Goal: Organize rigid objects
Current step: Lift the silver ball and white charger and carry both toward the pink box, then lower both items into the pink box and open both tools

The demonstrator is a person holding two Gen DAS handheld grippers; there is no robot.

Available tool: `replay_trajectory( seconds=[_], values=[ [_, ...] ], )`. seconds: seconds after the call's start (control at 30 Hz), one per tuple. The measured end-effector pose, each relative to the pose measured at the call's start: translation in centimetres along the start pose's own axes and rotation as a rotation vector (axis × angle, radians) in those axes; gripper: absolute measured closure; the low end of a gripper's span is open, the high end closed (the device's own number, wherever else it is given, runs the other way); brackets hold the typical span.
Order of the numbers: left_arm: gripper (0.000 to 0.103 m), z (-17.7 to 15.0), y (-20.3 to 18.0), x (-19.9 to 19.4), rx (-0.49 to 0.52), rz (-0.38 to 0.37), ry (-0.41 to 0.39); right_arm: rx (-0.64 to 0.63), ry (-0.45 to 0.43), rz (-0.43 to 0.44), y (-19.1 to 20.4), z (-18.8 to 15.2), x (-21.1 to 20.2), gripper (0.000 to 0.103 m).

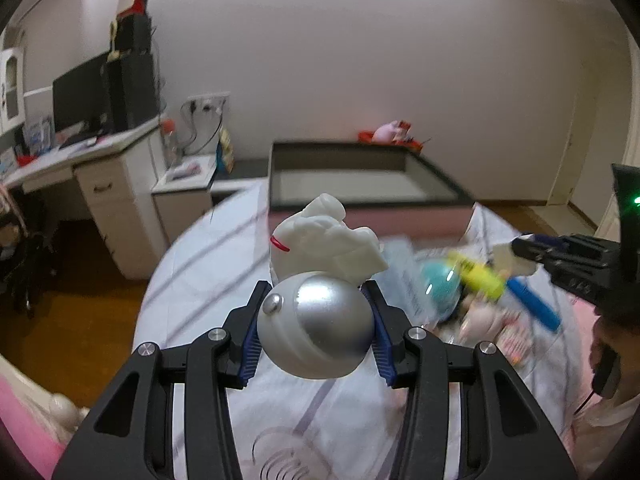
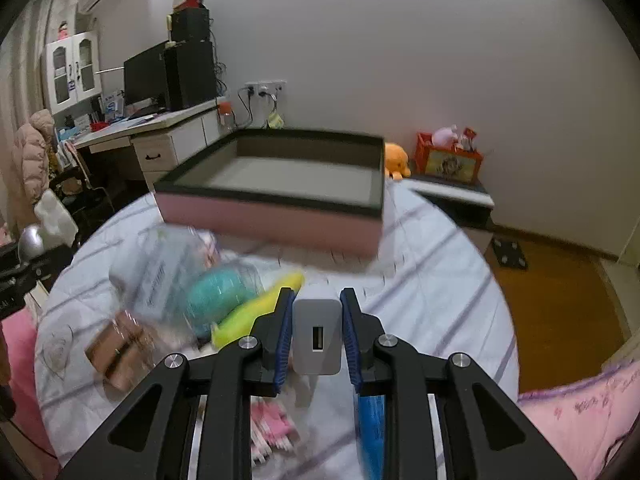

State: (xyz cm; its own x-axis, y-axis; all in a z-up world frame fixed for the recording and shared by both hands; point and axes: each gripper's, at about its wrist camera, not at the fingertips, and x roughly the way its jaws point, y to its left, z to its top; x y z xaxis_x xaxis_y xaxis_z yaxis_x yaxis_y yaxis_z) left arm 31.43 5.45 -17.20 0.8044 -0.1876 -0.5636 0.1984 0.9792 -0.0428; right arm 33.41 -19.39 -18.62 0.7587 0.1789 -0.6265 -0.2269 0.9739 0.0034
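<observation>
Both grippers loaded, both above a round table under a striped cloth (image 2: 440,280).

Left gripper (image 1: 316,320): narrow, blue pads clamped on the silver ball base of a white figurine with a red collar (image 1: 320,280). Figurine body leaning forward past the fingertips, away from the camera, upright to slightly tilted.

Right gripper (image 2: 316,332): nearly shut, pads pressing the two flat sides of a grey USB charger block (image 2: 317,332), USB port facing the camera, long axis running along the fingers.

Likely goal, judging by the task: the pink box with a dark rim (image 2: 276,216), lying open-topped and apparently empty on the far side of the table. Dead ahead of both sets of fingers and beyond them; near wall facing the right gripper, box a little left of centre there. Seemingly nearer to the right hand in its own view, though hard to rank with fisheye distortion.

Left behind on the cloth, between grippers and box: a teal ball in clear packaging (image 2: 220,296), a yellow marker (image 2: 256,312), a blue pen (image 1: 532,304), a small brown box (image 2: 116,356). All blurred.

Coming move, by judgement: forward carry over the clutter, high enough to clear the rim, then release inside.
</observation>
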Motion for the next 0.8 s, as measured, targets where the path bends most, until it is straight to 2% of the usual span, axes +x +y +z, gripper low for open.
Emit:
replay_trajectory(
  seconds=[0.17, 0.27, 0.33, 0.47, 0.6, 0.7, 0.8],
  values=[
    [0.056, 4.2, -1.4, 0.8, 0.054, -0.029, -0.043, -0.024, -0.044, 0.052, 0.9, 3.5, 0.0, 0.079],
    [0.056, 6.7, -2.5, 2.3, 0.092, -0.046, -0.055, -0.029, -0.05, 0.097, 1.1, 5.7, 1.2, 0.079],
    [0.056, 8.3, -2.8, 3.8, 0.095, -0.067, -0.047, -0.041, -0.05, 0.096, 1.4, 7.1, 2.4, 0.079],
    [0.056, 10.7, -3.1, 8.0, 0.107, -0.095, 0.004, -0.039, -0.037, 0.107, 1.3, 9.7, 5.0, 0.079],
    [0.056, 12.0, -2.5, 12.4, 0.084, -0.113, 0.074, -0.039, 0.014, 0.102, 1.1, 11.6, 8.9, 0.079],
    [0.056, 12.3, -2.1, 15.7, 0.086, -0.08, 0.126, -0.042, 0.059, 0.101, 1.3, 12.5, 12.0, 0.079],
    [0.056, 12.1, -1.4, 18.9, 0.062, -0.078, 0.197, -0.045, 0.099, 0.105, 1.4, 12.5, 14.5, 0.079]
  ],
)
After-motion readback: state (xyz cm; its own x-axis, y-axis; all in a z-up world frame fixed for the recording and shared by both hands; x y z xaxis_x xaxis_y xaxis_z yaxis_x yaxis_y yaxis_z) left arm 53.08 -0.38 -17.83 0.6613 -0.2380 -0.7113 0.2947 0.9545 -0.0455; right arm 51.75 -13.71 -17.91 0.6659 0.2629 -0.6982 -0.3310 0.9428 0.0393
